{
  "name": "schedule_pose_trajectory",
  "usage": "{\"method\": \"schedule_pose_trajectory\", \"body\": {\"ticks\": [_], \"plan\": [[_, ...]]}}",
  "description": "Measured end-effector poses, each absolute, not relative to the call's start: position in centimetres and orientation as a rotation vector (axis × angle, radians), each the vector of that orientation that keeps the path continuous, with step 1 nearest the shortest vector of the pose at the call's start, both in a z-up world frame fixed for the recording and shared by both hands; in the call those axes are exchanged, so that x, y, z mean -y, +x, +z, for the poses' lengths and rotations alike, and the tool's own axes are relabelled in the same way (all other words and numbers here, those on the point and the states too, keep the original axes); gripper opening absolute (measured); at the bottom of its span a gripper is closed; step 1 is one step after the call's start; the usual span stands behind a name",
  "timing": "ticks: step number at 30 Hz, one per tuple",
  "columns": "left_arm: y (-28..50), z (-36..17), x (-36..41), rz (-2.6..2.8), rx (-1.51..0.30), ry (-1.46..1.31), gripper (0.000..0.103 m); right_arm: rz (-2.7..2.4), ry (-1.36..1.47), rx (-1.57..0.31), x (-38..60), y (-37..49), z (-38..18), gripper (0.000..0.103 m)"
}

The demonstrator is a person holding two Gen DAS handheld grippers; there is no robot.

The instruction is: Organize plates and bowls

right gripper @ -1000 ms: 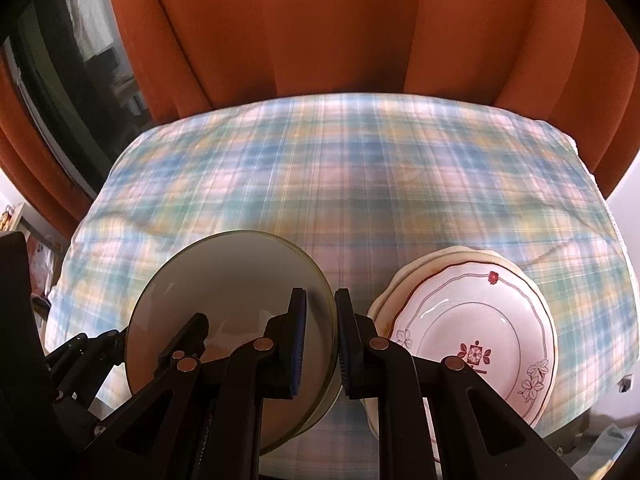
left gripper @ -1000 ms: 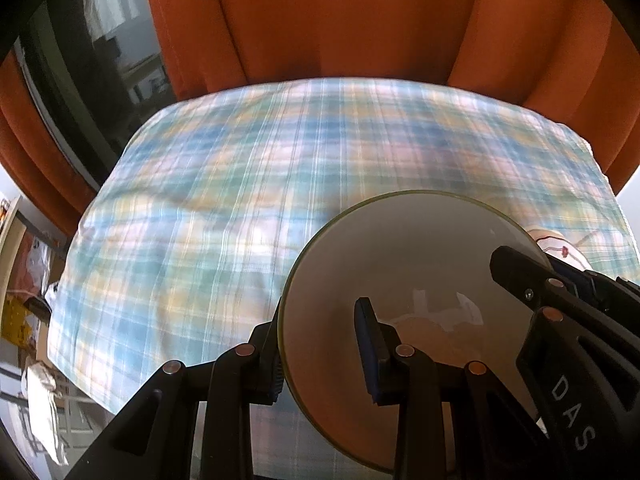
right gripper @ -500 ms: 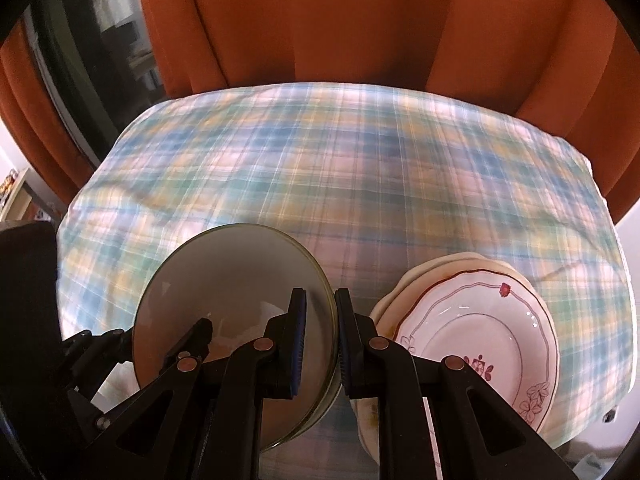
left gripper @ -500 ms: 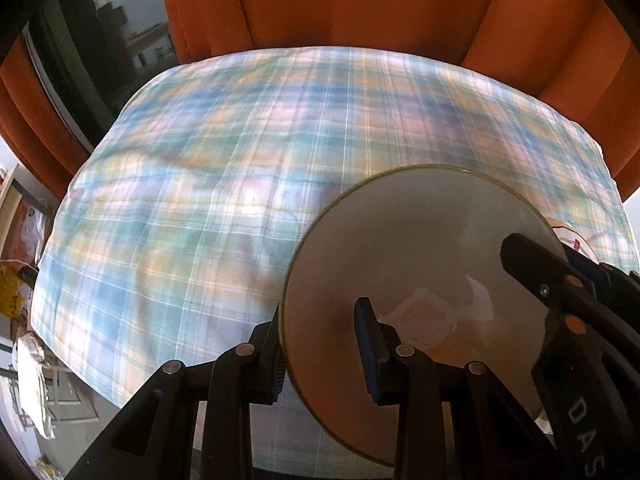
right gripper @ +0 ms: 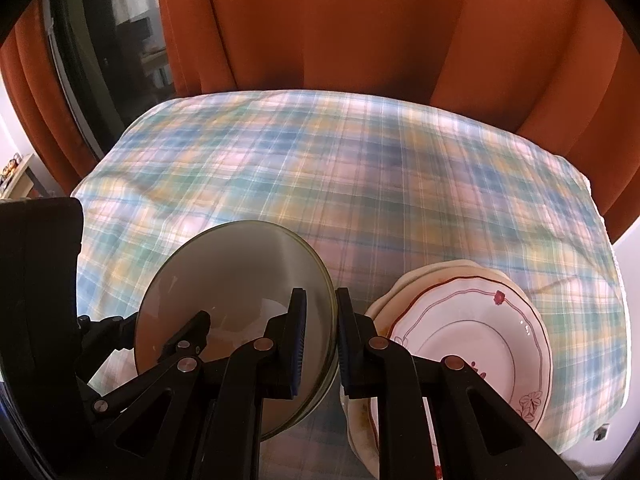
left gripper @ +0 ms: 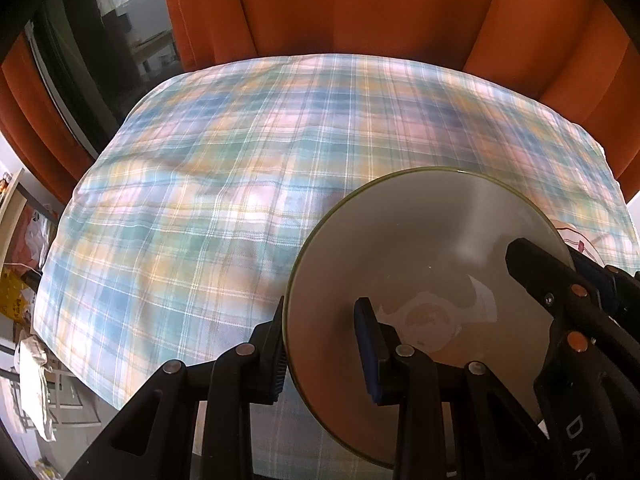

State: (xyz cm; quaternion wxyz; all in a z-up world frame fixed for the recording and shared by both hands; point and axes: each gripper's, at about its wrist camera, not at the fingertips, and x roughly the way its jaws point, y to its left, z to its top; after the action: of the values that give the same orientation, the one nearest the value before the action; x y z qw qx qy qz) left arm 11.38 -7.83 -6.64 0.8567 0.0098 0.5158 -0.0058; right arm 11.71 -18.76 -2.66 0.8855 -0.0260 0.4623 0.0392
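Glass bowl point(left gripper: 420, 240): left gripper point(left gripper: 320, 344) and right gripper point(right gripper: 320, 340) each clamp its rim. Right view alone shows stacked floral plates point(right gripper: 472, 328) fully, at the table's point(right gripper: 320, 168) near right edge.

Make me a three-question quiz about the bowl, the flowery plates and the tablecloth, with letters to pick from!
1. Where is the flowered plate stack next to the grey bowl?
A. on its right
B. inside it
C. on its left

2. What colour are the curtains behind the tablecloth?
A. green
B. orange
C. white

3. What holds the bowl?
A. nothing
B. only the left gripper
C. both the left gripper and the right gripper

Answers: 1 A, the plates lie right of the bowl in the right wrist view. 2 B, orange folds hang behind. 3 C, each gripper pinches an opposite side of the rim.
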Motion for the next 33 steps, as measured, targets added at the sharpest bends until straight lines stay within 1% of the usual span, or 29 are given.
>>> {"method": "schedule_pose_trajectory", "body": {"ticks": [5,6,8,9,10,11,13,15,19,22,23,26,32,33], "plan": [[11.4,-6.3,7.6,-0.035,-1.081,0.018,0.033,0.082,-0.026,-0.960,19.0,11.8,-2.6,0.018],[11.4,-6.2,7.6,-0.039,-1.078,0.021,0.037,0.080,-0.020,-0.962,19.1,11.8,-2.5,0.018],[11.3,-6.2,7.6,-0.054,-1.081,0.031,0.039,0.073,-0.021,-0.964,19.0,11.8,-2.5,0.019],[11.3,-6.2,7.6,-0.060,-1.085,0.034,0.041,0.067,-0.020,-0.969,19.0,11.8,-2.5,0.029],[11.3,-6.3,7.6,-0.070,-1.090,0.037,0.047,0.063,-0.010,-0.978,19.1,11.8,-2.6,0.035],[11.3,-6.3,7.6,-0.080,-1.092,0.039,0.049,0.059,0.002,-0.988,19.2,11.8,-2.8,0.044],[11.3,-6.4,7.6,-0.102,-1.095,0.043,0.056,0.046,0.020,-1.002,19.3,11.8,-3.1,0.048],[11.6,-6.5,7.6,-0.129,-1.101,0.045,0.060,0.030,0.031,-1.016,19.3,11.9,-3.4,0.048],[12.3,-6.9,7.4,-0.187,-1.112,0.053,0.065,-0.014,0.060,-1.046,19.4,12.2,-4.0,0.048],[12.8,-7.2,7.2,-0.235,-1.128,0.051,0.066,-0.053,0.075,-1.073,19.4,12.4,-4.3,0.049],[13.0,-7.2,7.1,-0.254,-1.132,0.050,0.066,-0.064,0.077,-1.079,19.3,12.5,-4.4,0.051],[13.5,-7.1,6.8,-0.311,-1.132,0.045,0.066,-0.096,0.097,-1.095,19.0,12.7,-4.4,0.064],[14.6,-8.2,5.9,-0.390,-1.192,0.028,0.063,-0.175,0.111,-1.137,18.0,13.4,-4.9,0.065],[14.9,-8.4,5.7,-0.409,-1.208,0.016,0.061,-0.185,0.121,-1.147,18.0,13.5,-5.1,0.065]]}}
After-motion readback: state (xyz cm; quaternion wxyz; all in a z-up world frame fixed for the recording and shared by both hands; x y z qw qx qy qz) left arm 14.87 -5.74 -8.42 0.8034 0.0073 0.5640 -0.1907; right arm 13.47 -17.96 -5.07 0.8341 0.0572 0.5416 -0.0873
